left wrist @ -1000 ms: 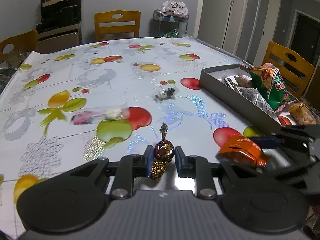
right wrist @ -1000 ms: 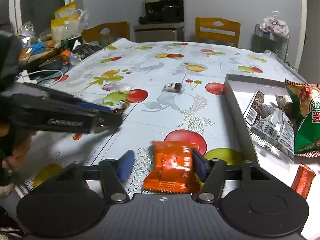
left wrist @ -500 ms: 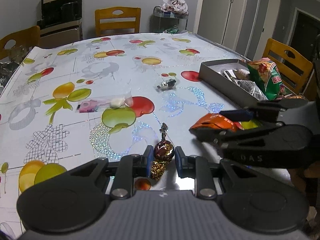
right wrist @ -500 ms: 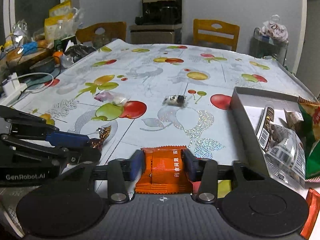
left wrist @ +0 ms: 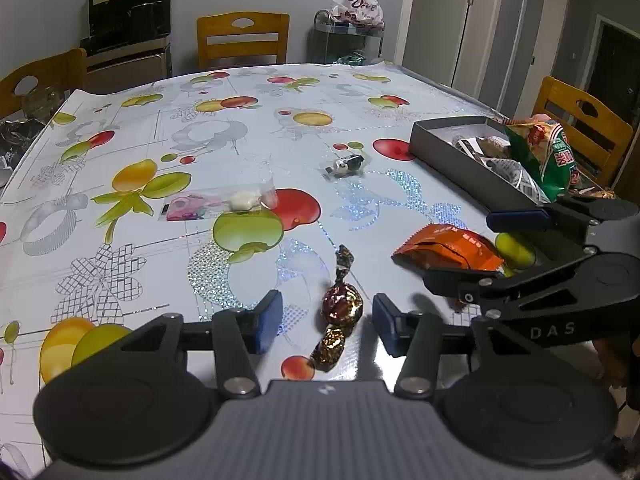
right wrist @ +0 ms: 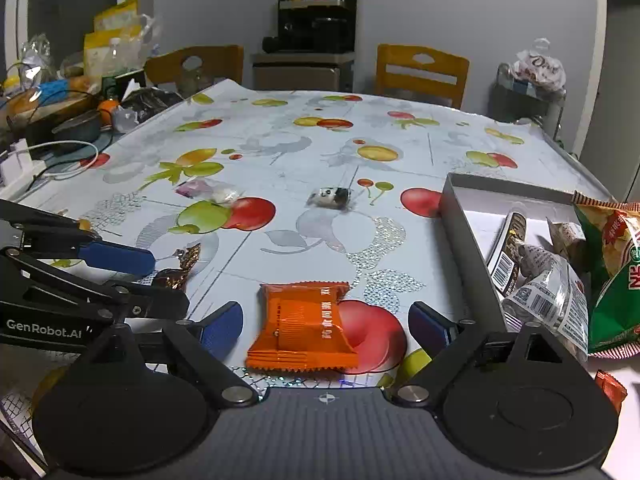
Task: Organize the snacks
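A second ago both grippers squeezed their treats. Now the left gripper point(left wrist: 326, 322) is opening, and the brown shiny foil candy point(left wrist: 340, 306) lies loose on the fruit-print tablecloth point(left wrist: 240, 140). The right gripper point(right wrist: 326, 326) is opening too, with the flat orange snack packet point(right wrist: 302, 326) lying free between its jaws, near the grey box point(right wrist: 460, 216).

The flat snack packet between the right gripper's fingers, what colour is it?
Orange; the flat snack packet shows best in the right wrist view.

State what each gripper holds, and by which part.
Nothing. The left gripper is opening, the brown foil-wrapped candy lying loose between its pads. The right gripper is opening too, the orange snack packet lying free on the fruit-patterned tablecloth.
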The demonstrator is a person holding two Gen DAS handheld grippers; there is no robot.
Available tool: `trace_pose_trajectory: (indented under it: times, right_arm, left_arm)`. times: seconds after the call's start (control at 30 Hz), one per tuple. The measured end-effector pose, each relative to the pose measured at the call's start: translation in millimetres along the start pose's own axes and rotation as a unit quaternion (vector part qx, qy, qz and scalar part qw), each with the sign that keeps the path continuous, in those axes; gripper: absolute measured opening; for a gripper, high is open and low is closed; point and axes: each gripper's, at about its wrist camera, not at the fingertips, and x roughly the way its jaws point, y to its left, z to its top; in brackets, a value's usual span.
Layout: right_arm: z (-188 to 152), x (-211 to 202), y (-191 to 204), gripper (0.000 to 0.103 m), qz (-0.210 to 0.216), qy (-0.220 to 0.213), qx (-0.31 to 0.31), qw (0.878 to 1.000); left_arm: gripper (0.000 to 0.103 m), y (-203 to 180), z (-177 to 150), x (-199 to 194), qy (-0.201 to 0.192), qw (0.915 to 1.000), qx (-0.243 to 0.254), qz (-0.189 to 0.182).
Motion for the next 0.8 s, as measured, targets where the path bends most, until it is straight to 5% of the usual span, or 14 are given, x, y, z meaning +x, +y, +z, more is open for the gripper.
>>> trace_pose_trajectory:
  times: [0.2,0.4,0.67,0.8]
  right_arm:
    - [1.0,-5.0,-4.8,0.091,-0.002,-0.009,-0.009,1.000]
    - [1.3,-4.2,-3.7,0.091,-0.009,-0.010,-0.024,1.000]
    - [0.3,-1.9,2.8,0.090,-0.001,-0.008,-0.042,0.999]
    - [0.2,1.1,-0.4,0.087,0.011,0.000,-0.024,1.000]
  left_arm:
    - [0.062,-2.0,1.0,1.3,0.000,1.0000,0.004,0.002]
    - [0.062,-6.0,0.8,3.4,0.002,0.9998,0.018,0.007]
    - [0.062,-19.2,-5.5,0.4,-0.019,0.9932,0.102,0.053]
    - [0.053,-20.2,-6.4,0.5,-0.023,0.9930,0.106,0.045]
